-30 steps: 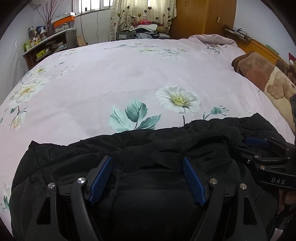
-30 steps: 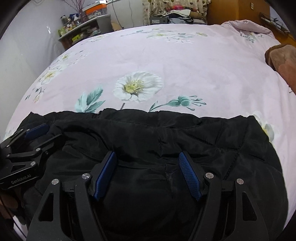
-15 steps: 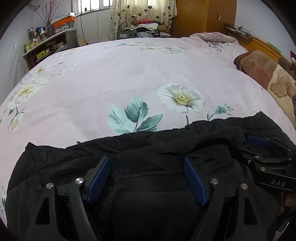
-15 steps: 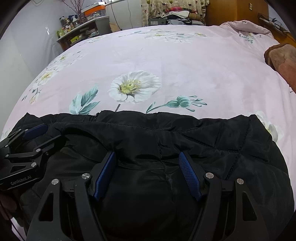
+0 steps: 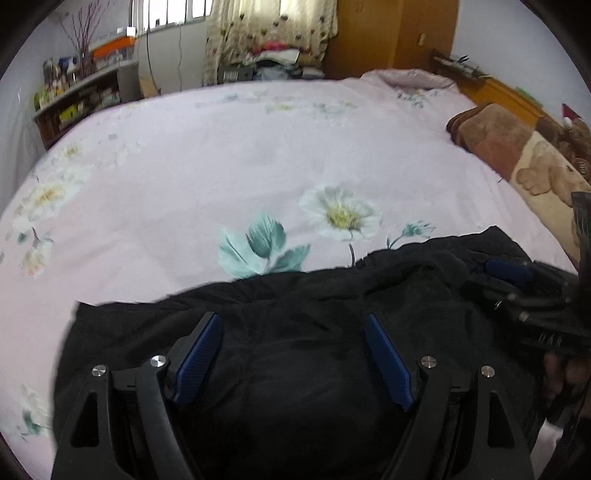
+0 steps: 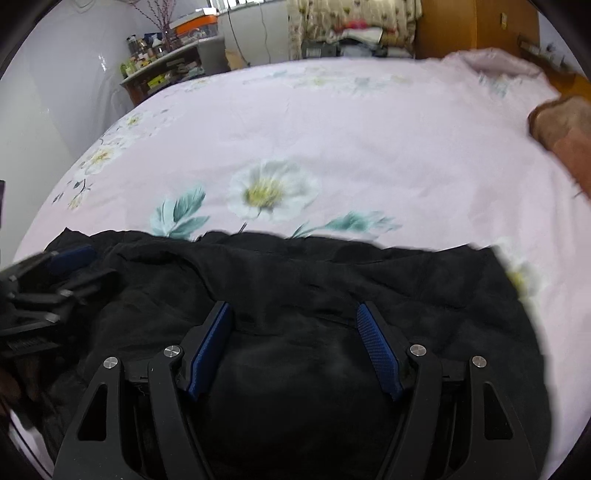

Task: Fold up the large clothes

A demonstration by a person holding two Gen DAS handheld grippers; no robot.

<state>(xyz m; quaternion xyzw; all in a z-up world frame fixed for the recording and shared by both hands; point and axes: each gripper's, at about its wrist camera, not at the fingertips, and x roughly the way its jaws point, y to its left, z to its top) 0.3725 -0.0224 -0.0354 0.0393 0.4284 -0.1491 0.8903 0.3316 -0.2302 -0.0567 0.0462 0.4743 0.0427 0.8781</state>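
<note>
A black padded jacket (image 5: 332,288) lies bunched at the near edge of a pink flowered bed cover (image 5: 258,147). My left gripper (image 5: 291,321) is shut on a thick bulge of it, the blue pads wide apart with fabric filling the gap. My right gripper (image 6: 293,308) grips the jacket (image 6: 406,280) the same way, further to the right. In each wrist view the other gripper shows at the side, low against the jacket. The jacket's left edge hangs straight down off the cover.
A brown patterned blanket (image 5: 509,147) lies along the bed's right side. A cluttered shelf (image 5: 85,99) stands beyond the bed at the left, a wooden wardrobe (image 5: 391,33) at the back. The flowered cover (image 6: 332,129) stretches away beyond the jacket.
Both grippers have risen a little with the jacket between their pads. The jacket's left edge has drawn inward and more of the cover shows beside it. The jaws' spacing looks unchanged.
</note>
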